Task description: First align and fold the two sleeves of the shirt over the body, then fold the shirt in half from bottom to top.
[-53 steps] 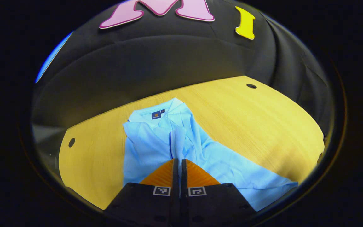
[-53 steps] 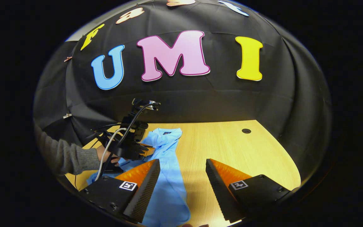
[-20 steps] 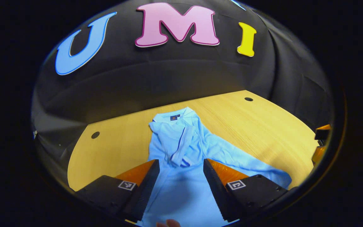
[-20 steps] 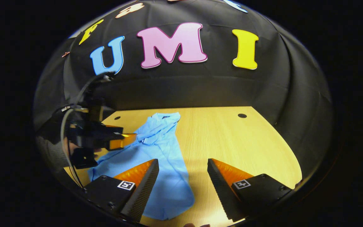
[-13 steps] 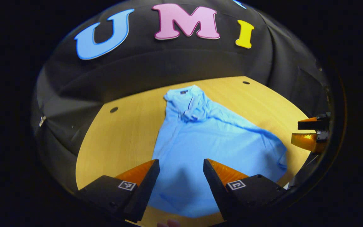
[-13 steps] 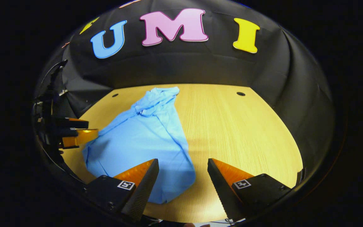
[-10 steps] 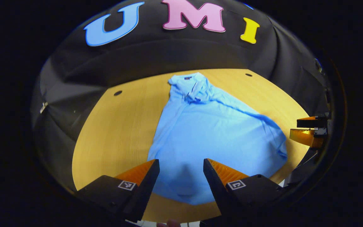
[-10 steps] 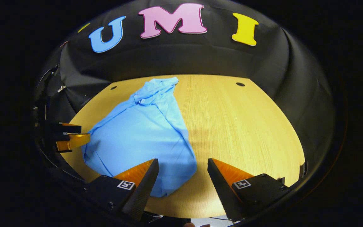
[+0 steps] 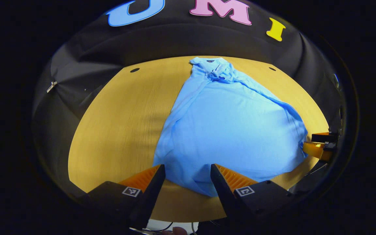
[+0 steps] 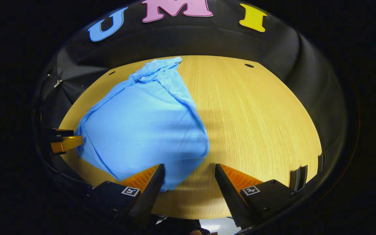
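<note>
Both tools have pulled back toward the near edge of the round wooden surface [image 9: 116, 124]. The left tool [image 9: 188, 178] held a sleeve a moment ago; now it is open over the hem. The right tool [image 10: 189, 178] is open too. The light blue shirt [image 9: 227, 127] lies flat, sleeves folded in by the far collar, so the bottom-to-top fold looks next.

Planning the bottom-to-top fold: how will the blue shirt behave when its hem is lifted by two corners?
The shirt looks thin and floppy: it lies flat on the table with soft creases, so it will probably sag between the corners. Its bunched collar end suggests that it shifts easily when dragged across the smooth wood.
</note>
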